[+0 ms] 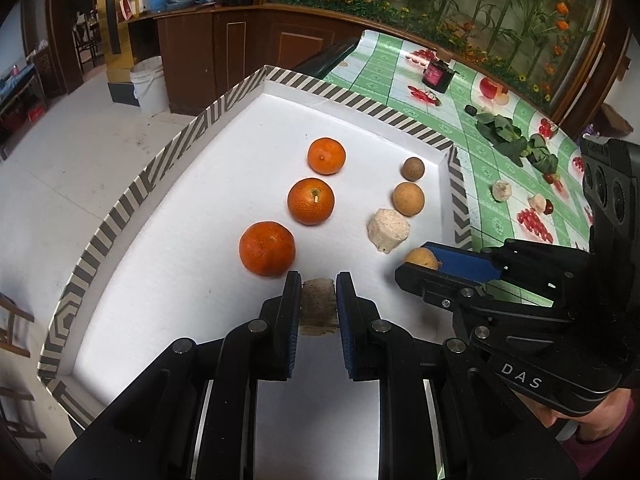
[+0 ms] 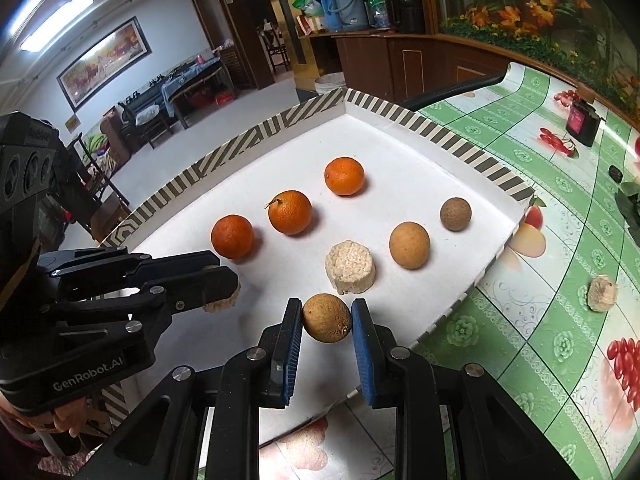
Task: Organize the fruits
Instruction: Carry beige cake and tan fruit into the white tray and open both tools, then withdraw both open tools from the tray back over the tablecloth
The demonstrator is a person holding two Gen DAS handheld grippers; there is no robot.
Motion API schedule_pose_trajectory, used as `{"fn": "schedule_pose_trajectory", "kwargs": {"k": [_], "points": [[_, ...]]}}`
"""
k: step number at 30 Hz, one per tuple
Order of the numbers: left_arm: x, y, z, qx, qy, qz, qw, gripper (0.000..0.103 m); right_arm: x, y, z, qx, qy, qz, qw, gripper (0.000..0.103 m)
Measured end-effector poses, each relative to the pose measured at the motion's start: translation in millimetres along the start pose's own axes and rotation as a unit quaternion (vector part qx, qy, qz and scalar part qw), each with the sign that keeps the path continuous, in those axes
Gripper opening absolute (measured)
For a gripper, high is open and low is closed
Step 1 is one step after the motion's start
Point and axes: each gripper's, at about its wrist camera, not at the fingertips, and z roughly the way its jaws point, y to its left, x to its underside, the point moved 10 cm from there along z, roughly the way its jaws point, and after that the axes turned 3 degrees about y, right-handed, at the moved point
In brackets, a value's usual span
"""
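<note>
The left gripper (image 1: 318, 305) is clamped on a pale chunk (image 1: 318, 312) at bottom centre of its view, over the white tray (image 1: 224, 184); the chunk's long axis runs up the frame, along the fingers. The right gripper (image 2: 326, 318) is clamped on a round brown fruit (image 2: 327, 318) at lower centre of its view, over the tray's near edge. In the tray, three oranges (image 2: 290, 212) line up diagonally toward upper right, beside a second pale chunk (image 2: 350, 266) and two brown fruits (image 2: 409, 245).

A white bucket (image 1: 149, 84) (floor, by cabinet), thermos flasks (image 2: 345, 5) on a counter
</note>
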Motion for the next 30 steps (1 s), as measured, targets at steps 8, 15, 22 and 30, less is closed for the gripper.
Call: {"fn": "schedule_pose_trajectory", "kwargs": {"k": [8, 15, 22, 30], "points": [[-1, 3, 4, -0.026, -0.002, 0.001, 0.9997, 0.017, -2, -4, 0, -0.014, -0.004, 0.028, 1.0, 0.024], [-1, 6, 6, -0.038, 0.002, -0.006, 0.9993, 0.021, -3, -6, -3, -0.021, -0.013, 0.04, 0.999, 0.025], [2, 11, 8, -0.038, 0.005, -0.024, 0.999, 0.05, 0, -3, -17, -0.035, -0.022, 0.054, 0.998, 0.031], [-3, 6, -5, -0.053, -0.022, -0.013, 0.9983, 0.05, 2, -18, -46, -0.033, -0.054, 0.086, 0.994, 0.031]]}}
